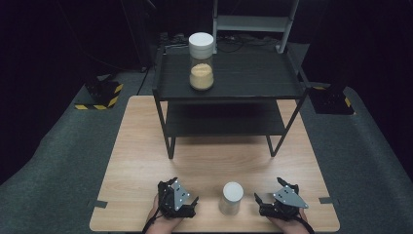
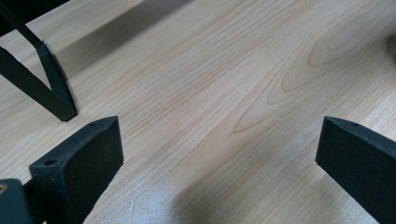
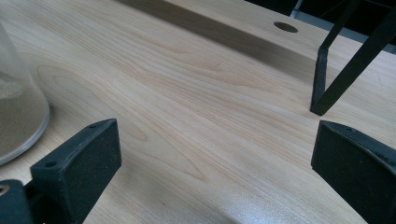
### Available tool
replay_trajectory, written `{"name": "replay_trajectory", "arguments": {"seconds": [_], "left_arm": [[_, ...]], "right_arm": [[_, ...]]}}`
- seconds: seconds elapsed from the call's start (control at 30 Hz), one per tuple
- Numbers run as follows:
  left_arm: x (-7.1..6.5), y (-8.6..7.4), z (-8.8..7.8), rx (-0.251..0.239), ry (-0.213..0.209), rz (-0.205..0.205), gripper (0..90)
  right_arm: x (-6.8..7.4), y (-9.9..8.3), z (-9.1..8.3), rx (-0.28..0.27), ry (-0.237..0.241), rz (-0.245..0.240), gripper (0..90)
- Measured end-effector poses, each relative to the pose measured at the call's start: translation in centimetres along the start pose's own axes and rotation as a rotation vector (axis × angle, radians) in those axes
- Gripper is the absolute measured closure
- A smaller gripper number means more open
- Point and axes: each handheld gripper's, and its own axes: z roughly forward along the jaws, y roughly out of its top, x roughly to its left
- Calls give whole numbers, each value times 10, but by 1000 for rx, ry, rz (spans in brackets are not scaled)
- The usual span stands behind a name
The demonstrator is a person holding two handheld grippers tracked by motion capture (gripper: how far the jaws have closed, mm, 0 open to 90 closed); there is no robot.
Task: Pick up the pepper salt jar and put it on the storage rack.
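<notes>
**Jar between two spread grippers at the near table edge**

Cut off at the left margin of the right gripper view: the clear, white-lidded jar of sandy powder point(image 3: 16, 116), only its rounded base and grainy fill visible. In the high view, standing upright between left gripper point(image 1: 181, 197) and right gripper point(image 1: 271, 197), apart from both. Both sets of jaws spread wide, holding nothing. Open pale-wood table point(image 1: 214, 156) ahead up to the black metal two-tier shelf point(image 1: 234, 80), carrying a second, taller white-lidded jar point(image 1: 201, 61).

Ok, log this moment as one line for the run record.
left gripper: open, resting on table | right gripper: open, resting | white-lidded jar: upright between grippers, untouched | second jar: on black shelf top
</notes>
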Motion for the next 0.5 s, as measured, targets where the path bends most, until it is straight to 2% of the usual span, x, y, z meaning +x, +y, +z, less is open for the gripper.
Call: {"name": "replay_trajectory", "arguments": {"seconds": [0.27, 0.3, 0.5], "left_arm": [[2, -1, -1, -4, -6, -3, 9], [3, -1, -1, -5, -8, -8, 9], [4, -1, -1, -6, -13, -12, 9]], "right_arm": [[-1, 2, -9, -42, -7, 24, 9], [-2, 5, -15, -71, -13, 27, 9], [-1, 8, -25, -114, -22, 39, 8]]}}
